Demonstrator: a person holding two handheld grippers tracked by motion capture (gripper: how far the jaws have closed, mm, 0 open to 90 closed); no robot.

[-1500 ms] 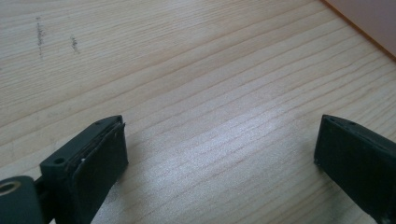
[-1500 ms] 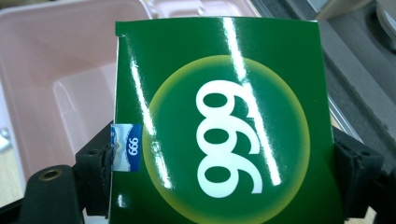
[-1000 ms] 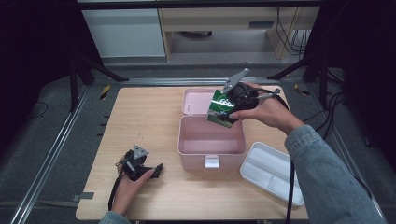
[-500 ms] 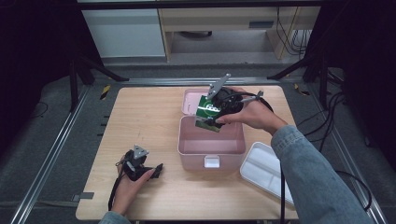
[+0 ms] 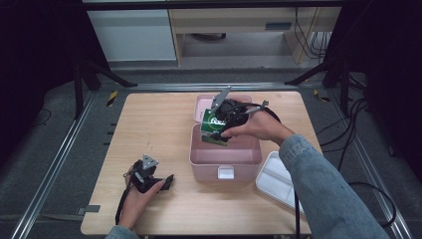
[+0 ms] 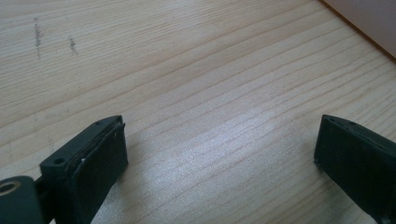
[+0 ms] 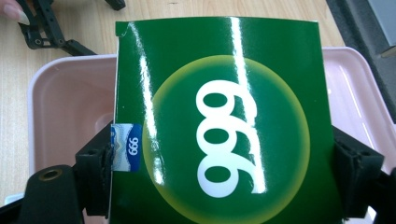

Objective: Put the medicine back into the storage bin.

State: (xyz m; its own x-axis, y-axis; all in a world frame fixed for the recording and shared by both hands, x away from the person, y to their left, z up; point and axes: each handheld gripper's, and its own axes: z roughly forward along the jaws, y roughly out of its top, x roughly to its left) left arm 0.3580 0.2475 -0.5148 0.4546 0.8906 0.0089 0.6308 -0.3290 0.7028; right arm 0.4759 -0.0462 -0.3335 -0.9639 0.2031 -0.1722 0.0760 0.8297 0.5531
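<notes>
- Dark floor and metal rails surround a wooden counter.
- An open pink box is set near the counter's middle, a white tray toward its near right corner.
- A green carton is clamped by the right gripper above the box.
- The left gripper is held wide open, empty, near the near edge.
- Lowering and release are judged next.

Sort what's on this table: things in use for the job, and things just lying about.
In use:
- green box, clamped in the right gripper
- pink bin, open, box held over it

Lying about:
- white tray, beside the bin
- left gripper, open, resting on the table, holding nothing
</notes>
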